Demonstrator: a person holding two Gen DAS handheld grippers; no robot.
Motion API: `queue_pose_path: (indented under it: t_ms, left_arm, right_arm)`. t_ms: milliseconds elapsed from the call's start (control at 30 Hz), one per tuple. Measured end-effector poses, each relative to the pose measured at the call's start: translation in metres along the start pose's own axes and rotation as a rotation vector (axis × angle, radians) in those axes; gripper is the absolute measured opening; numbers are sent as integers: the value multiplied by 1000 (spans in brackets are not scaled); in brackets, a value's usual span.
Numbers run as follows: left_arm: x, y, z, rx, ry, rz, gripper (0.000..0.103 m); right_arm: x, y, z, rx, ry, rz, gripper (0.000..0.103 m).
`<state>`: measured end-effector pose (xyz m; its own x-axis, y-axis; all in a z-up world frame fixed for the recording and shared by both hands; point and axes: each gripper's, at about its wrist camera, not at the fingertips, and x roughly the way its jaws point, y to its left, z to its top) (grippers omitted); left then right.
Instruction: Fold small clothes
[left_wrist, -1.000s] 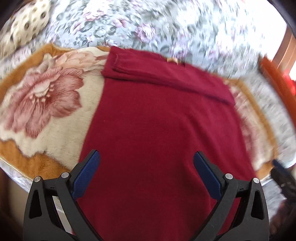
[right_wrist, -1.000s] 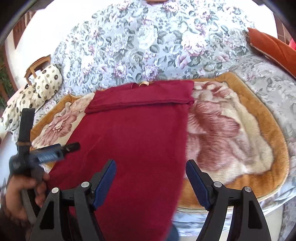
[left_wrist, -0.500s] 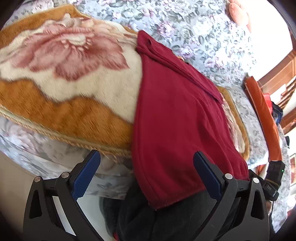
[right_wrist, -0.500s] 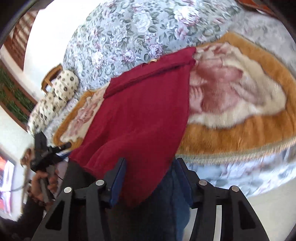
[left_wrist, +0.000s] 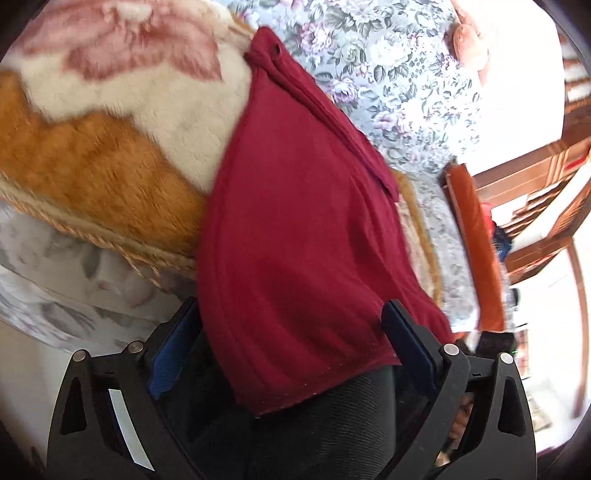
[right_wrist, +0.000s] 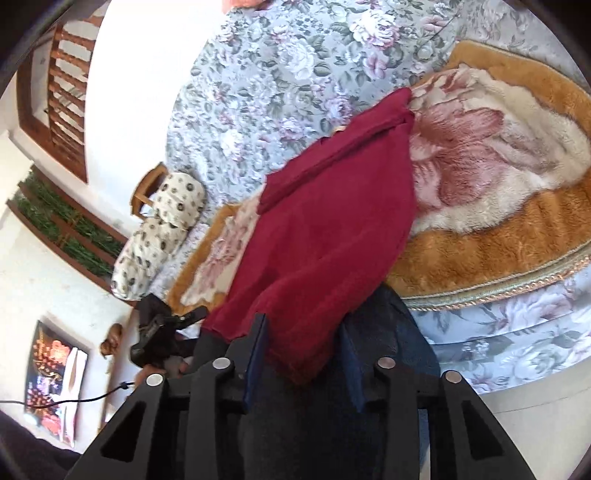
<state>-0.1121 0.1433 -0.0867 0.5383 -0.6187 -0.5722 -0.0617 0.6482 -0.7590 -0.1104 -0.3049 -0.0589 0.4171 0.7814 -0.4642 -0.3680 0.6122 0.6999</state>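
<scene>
A dark red garment (left_wrist: 295, 229) lies on a fluffy floral blanket (left_wrist: 92, 162), its top part folded over at the far end, its near hem hanging over the bed edge onto my dark-clothed legs. My left gripper (left_wrist: 291, 328) is open, its blue pads either side of the hem's left corner. My right gripper (right_wrist: 303, 347) is open but narrower, its pads around the hem's right corner of the same garment (right_wrist: 332, 236). The left gripper (right_wrist: 162, 328) also shows in the right wrist view.
The blanket (right_wrist: 491, 236) covers a bed with a grey floral sheet (right_wrist: 266, 74). A spotted pillow (right_wrist: 162, 229) lies at the far left. An orange cushion (left_wrist: 476, 243) and wooden window frames (left_wrist: 535, 192) are on the right. The bed edge (left_wrist: 74, 280) drops close below me.
Both grippers dropped from above the garment to the bed edge and tilted, closing in on the hanging hem. The right gripper's jaws narrowed; the left stayed wide.
</scene>
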Motion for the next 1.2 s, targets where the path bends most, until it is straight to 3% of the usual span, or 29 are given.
queue_pose_path:
  t_ms: [100,200,333,400,567,767,1000,1100,1133,1167,1200]
  left_arm:
    - [3,13,1,-67,17,-47,94]
    - [-3,18,1,-105,3,-68,86]
    - [-8,15,3,-97,-16,-55,76]
    - [-12,11,2,-79,-38,-56,63]
    - [-18,2,5,-52,-73,-73,62]
    - [-20,-5,11,-52,-94,-158,62]
    - [-13,0,6,-60,-48,-149,62]
    - [-17,-5,4,-28,-74,-125,61]
    - [-18,-7,4,-18,-86,-118,48]
    - [-20,-11,4,0,-99,-95,40]
    - [-21,-12,4,12,-108,-69,22]
  right_arm:
    - [2,1,-2,5,26,54,36]
    - [1,-3,-4,33,19,71,36]
    - [-3,-22,-1,171,-13,101,36]
    - [-3,-34,-4,271,-12,157,36]
    - [-9,-50,-15,417,13,278,38]
    - [1,-42,-4,413,21,357,38]
    - [11,-45,2,436,-6,307,38]
    - [7,-32,5,332,7,248,38]
    - [6,-26,7,285,9,217,37]
    - [6,-21,8,242,15,186,29]
    - [7,-19,8,215,23,160,17]
